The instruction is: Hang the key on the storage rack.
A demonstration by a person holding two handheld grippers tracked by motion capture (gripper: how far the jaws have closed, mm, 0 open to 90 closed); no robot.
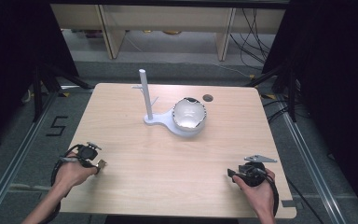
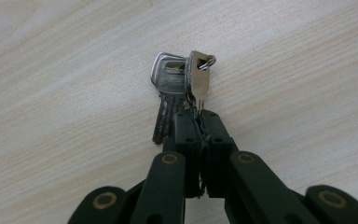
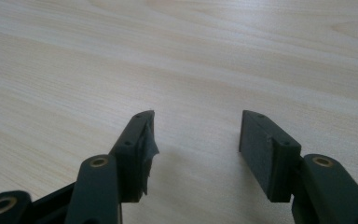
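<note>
A small bunch of metal keys (image 2: 179, 86) on a ring lies against the wooden table, and my left gripper (image 2: 198, 116) is shut on it, pinching one key by its blade. In the high view the left gripper (image 1: 98, 164) sits near the table's front left with the keys (image 1: 101, 164) at its tip. My right gripper (image 3: 196, 135) is open just above bare tabletop with nothing between its jaws; in the high view the right gripper (image 1: 233, 173) is at the front right. A white stand (image 1: 147, 100) with an upright post and side pegs rises at the middle back.
A shiny round bowl (image 1: 189, 114) rests on the white stand's base plate (image 1: 186, 132). A dark round hole (image 1: 208, 98) marks the table (image 1: 168, 163) behind it. Shelving and cables lie beyond the far edge.
</note>
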